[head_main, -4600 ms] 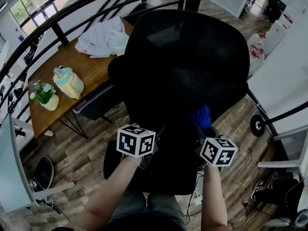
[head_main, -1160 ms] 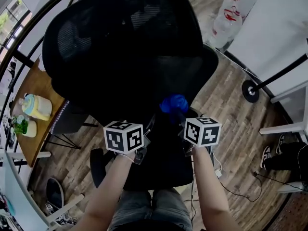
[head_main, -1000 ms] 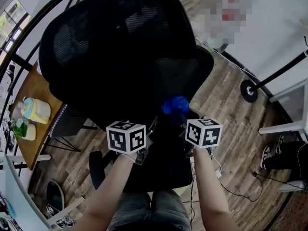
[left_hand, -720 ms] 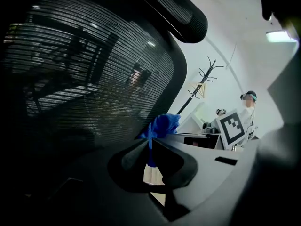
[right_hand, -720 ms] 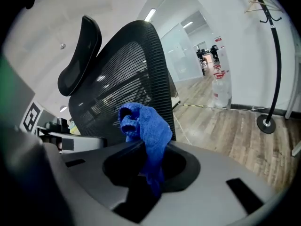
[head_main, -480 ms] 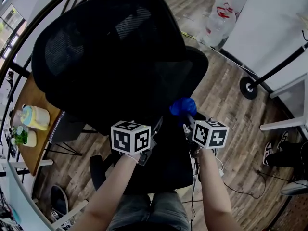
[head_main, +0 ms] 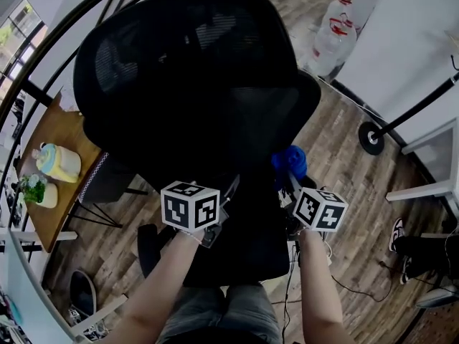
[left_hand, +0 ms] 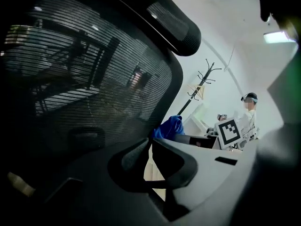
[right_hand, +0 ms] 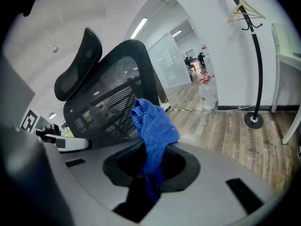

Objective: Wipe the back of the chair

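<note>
Our right gripper (head_main: 287, 182) is clamped tight on a bunched-up blue cloth (head_main: 290, 161), which pokes out past the fingertips and sits right at the lower right edge of the black mesh chair (head_main: 201, 84) back. We can't quite tell if it's pressing on the mesh. In the right gripper view the cloth (right_hand: 155, 126) hangs down between the jaws with the chair (right_hand: 113, 98) just behind it. Our left gripper (head_main: 230, 189) has its jaws closed together, tips right at the backrest rim. A wooden table (head_main: 68, 127) stands off to the left.
</note>
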Action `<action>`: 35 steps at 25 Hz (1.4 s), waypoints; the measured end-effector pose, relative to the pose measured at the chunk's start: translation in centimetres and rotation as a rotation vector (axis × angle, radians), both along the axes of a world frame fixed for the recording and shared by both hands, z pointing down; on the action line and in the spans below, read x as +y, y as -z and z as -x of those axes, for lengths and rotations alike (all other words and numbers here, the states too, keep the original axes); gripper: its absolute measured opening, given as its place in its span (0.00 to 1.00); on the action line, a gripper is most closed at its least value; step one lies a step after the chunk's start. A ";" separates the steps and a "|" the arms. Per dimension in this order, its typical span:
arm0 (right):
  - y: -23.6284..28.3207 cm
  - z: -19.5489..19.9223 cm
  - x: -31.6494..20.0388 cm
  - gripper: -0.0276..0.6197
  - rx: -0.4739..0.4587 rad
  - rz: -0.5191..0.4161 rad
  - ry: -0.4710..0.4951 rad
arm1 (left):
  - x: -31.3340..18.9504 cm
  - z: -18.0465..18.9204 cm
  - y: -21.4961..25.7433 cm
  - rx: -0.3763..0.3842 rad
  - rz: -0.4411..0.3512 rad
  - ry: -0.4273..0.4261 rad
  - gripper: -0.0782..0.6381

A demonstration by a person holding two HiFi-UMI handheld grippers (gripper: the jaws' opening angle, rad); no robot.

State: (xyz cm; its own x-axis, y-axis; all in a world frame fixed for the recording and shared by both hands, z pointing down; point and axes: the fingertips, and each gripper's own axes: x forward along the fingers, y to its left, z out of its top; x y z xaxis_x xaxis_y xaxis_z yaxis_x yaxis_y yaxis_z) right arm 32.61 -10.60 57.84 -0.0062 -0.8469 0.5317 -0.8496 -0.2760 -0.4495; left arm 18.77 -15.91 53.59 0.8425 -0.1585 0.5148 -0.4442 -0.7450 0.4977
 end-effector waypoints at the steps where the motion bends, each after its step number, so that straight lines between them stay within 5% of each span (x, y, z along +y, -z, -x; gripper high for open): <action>1: 0.4 0.5 0.3 0.18 0.000 -0.010 -0.005 | 0.2 0.6 0.2 0.001 -0.005 -0.004 0.16; 12: 8.1 7.1 1.9 0.18 0.068 -0.117 0.044 | 1.5 7.5 4.6 -0.003 -0.093 0.007 0.16; 17: 12.6 10.9 2.0 0.18 0.089 -0.197 0.106 | 1.9 9.3 8.7 0.010 -0.200 0.014 0.16; 21: 16.3 13.1 2.0 0.18 0.085 -0.261 0.152 | 2.0 10.6 13.0 0.060 -0.297 0.036 0.16; 29: 23.6 16.7 2.3 0.18 0.154 -0.401 0.230 | 2.9 12.0 19.9 0.223 -0.352 0.030 0.16; 35: 26.5 20.1 1.9 0.18 0.202 -0.468 0.347 | 2.5 13.8 22.5 0.217 -0.491 0.068 0.16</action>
State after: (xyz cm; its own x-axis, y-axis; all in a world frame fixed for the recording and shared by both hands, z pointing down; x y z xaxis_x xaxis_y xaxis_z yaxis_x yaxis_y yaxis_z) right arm 12.47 -8.66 31.29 -0.2615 -0.9573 0.1233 -0.9354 0.2199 -0.2770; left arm 4.94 -13.43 31.11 0.9007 -0.3945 0.1818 -0.4252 -0.8863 0.1835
